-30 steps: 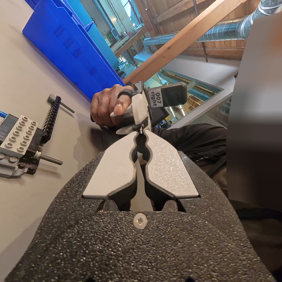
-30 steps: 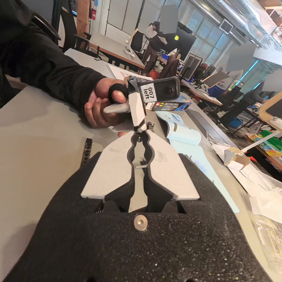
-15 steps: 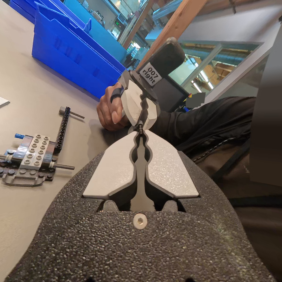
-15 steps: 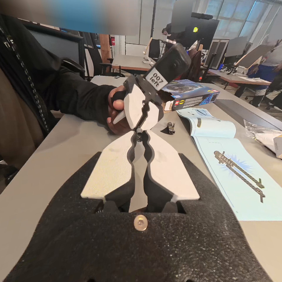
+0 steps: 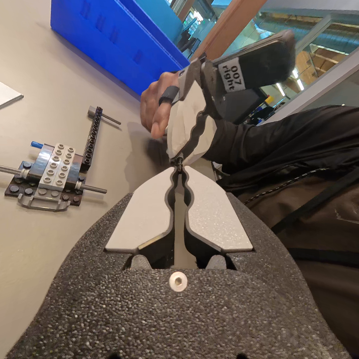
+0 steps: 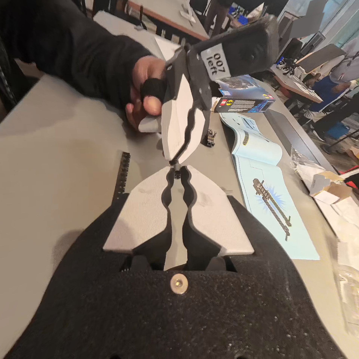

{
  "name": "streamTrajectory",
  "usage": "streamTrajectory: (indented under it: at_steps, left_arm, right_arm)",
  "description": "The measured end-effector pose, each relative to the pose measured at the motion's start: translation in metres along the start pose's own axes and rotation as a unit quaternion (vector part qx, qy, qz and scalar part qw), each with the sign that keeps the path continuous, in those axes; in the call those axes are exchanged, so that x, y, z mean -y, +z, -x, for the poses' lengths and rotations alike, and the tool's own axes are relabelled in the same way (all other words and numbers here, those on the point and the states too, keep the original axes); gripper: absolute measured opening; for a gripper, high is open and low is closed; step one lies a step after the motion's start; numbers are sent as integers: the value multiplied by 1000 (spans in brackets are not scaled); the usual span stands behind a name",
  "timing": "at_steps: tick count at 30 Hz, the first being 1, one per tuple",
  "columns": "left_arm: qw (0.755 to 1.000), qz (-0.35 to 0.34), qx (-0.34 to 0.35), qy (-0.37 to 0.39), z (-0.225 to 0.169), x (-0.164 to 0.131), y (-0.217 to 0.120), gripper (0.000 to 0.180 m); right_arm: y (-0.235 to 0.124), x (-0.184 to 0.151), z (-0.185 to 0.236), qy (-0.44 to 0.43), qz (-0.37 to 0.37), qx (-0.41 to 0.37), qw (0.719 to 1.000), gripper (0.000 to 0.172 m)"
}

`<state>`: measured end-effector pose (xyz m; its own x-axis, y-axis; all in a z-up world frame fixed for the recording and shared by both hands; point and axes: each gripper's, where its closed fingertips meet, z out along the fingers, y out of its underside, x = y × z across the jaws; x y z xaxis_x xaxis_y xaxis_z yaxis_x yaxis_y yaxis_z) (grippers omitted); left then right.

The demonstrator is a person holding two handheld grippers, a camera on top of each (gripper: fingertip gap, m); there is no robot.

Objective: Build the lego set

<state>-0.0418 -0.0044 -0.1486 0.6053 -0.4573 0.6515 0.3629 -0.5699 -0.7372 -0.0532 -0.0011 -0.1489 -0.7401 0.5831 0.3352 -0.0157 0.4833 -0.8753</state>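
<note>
Two handheld grippers are met tip to tip above a grey table [image 6: 58, 155]. The left gripper [image 5: 179, 169] is nearly closed, a small black pin [image 5: 179, 165] pinched at its tips. The right gripper [image 6: 177, 171] is closed to a narrow gap on a small grey connector [image 6: 176, 166], w/ a black piece [image 6: 176, 175] just behind its tips. Pin and connector are touching between the two tip pairs. Left of the left jaws, a brick assembly [image 5: 52, 174] & black beam [image 5: 92, 136] are laid. Right of the right jaws, a booklet [image 6: 272, 184] is spread open; a minifigure [image 6: 210, 138] is just beyond.
</note>
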Motion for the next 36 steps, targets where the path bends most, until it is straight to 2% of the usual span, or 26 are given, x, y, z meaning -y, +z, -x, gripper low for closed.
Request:
streamTrajectory:
  at_steps: [5,10,36]
  left_arm:
    - [999,38,39,2,10,-11,2,2]
    - [999,42,35,2,11,-13,3,2]
    - [999,17,51,2,19,-5,-1,4]
  right_arm:
    - [5,-13,4,-68,63,-17,996,7]
    - [7,-18,8,-102,88,-18,991,7]
    - [14,-17,-6,-137,95,-91,982,7]
